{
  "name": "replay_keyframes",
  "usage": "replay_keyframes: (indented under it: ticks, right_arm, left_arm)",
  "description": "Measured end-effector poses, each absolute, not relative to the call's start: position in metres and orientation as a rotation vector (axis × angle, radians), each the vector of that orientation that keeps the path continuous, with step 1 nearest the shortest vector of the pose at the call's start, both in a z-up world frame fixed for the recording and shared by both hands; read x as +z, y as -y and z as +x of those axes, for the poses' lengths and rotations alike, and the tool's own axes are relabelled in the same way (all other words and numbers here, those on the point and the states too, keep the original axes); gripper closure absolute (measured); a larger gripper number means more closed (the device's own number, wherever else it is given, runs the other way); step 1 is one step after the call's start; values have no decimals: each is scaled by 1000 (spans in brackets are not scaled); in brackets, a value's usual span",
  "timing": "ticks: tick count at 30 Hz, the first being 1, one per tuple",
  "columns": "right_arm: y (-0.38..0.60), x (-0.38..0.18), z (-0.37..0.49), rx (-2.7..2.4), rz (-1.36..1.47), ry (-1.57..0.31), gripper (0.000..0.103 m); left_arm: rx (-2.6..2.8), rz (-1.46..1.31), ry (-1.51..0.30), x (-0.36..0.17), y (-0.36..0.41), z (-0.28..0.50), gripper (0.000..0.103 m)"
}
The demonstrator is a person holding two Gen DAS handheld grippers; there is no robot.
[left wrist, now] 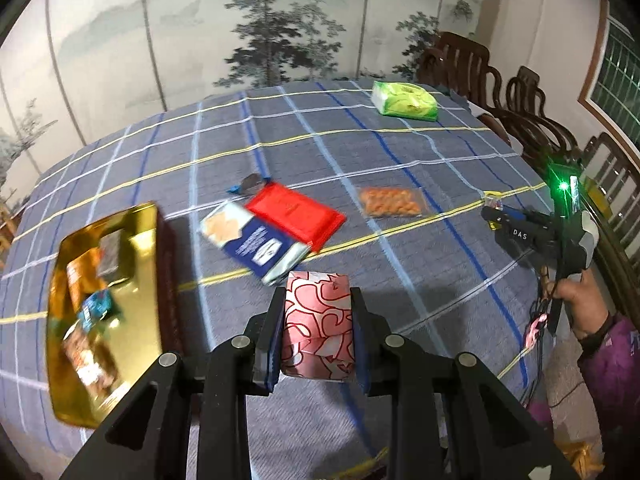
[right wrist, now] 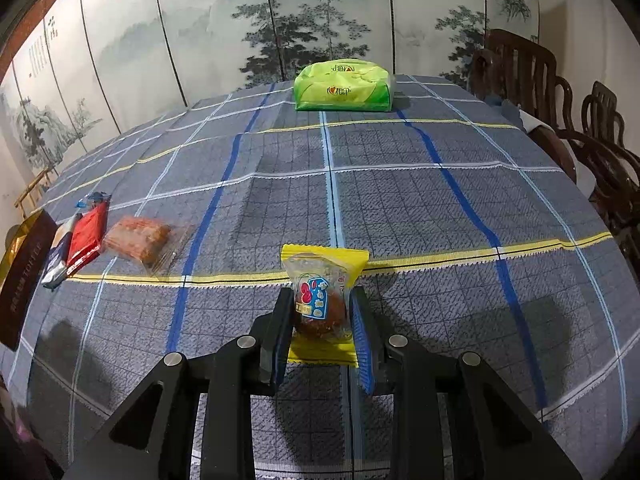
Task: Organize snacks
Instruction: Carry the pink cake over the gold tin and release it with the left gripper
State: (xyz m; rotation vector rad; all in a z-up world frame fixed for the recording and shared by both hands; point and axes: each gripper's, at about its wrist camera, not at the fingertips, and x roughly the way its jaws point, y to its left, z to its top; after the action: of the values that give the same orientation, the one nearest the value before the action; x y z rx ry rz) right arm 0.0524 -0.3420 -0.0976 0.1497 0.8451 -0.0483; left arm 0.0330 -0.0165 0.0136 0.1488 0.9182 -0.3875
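Observation:
My left gripper point(left wrist: 318, 300) is shut on a pink and red patterned snack packet point(left wrist: 318, 326), held above the checked tablecloth. To its left lies a gold tin point(left wrist: 136, 248) with several snacks inside. A red packet point(left wrist: 296, 214) and a blue and white packet point(left wrist: 250, 240) lie just beyond my fingers. My right gripper point(right wrist: 320, 300) is shut on a yellow-edged clear packet with a brown round snack point(right wrist: 322, 296), low over the cloth. The same gripper point(left wrist: 494, 216) shows at the right of the left wrist view, held by a hand. An orange snack bag point(left wrist: 392, 202) lies mid-table.
A green tissue pack point(right wrist: 344, 88) sits at the far side of the table. Dark wooden chairs point(right wrist: 520, 68) stand along the right edge. A painted folding screen backs the table. A small dark wrapped candy point(left wrist: 250, 184) lies behind the red packet. The tin's dark side point(right wrist: 24, 276) is at far left.

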Motion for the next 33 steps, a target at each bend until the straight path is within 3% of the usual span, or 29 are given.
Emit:
replay_keyframes:
  ticks: [33]
  right_arm:
    - [330,-98,52,-90,83,-854,74]
  left_arm:
    - [-126,76,-879,7,-92,38,78]
